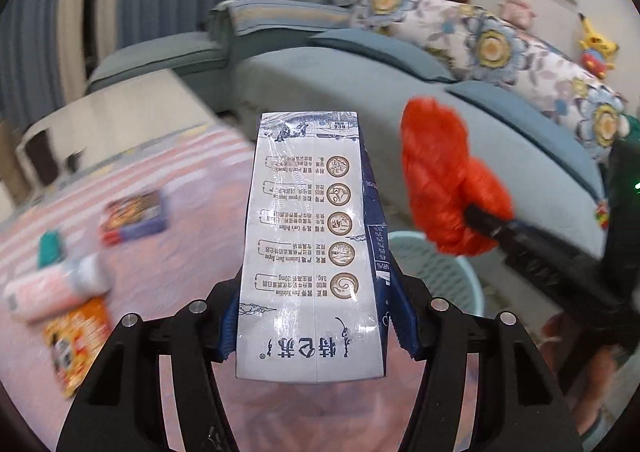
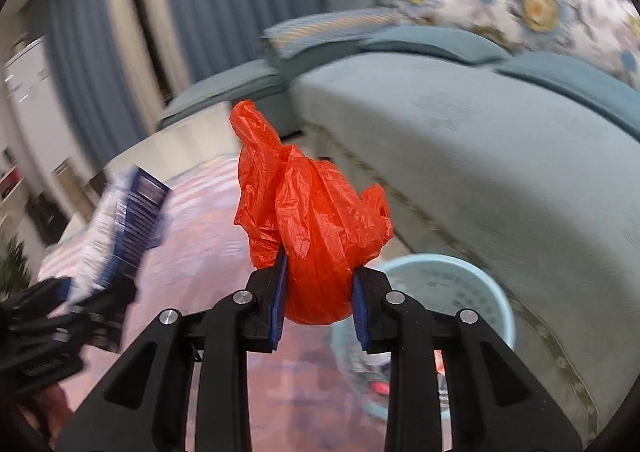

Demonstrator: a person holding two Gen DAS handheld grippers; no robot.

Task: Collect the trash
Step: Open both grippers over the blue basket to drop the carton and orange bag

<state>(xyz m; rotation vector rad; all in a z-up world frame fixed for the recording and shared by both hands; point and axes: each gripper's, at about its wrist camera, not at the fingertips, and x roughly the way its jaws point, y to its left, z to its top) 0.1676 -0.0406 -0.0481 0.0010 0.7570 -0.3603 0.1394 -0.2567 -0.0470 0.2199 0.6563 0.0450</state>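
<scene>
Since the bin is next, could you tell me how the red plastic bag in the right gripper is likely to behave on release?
The red plastic bag looks thin and crinkled, so probably floppy and very light. Bunched between the right gripper pads, it may spring open when freed. It could drift rather than drop straight into the light blue basket.

The left black plastic two-finger gripper (image 1: 316, 326) is built from angular open-frame linkage arms, each pierced by triangular cut-outs. Four round silver pivot screws (image 1: 198, 307) are set across the arms. Blue ribbed pads (image 1: 404, 316) are fitted inside the fingers. The same build is seen on the right black plastic two-finger gripper (image 2: 318, 304), with blue pads (image 2: 277, 304) and silver screws (image 2: 243, 297). What may be bare skin (image 1: 558, 332) is glimpsed behind it, blurred.
</scene>
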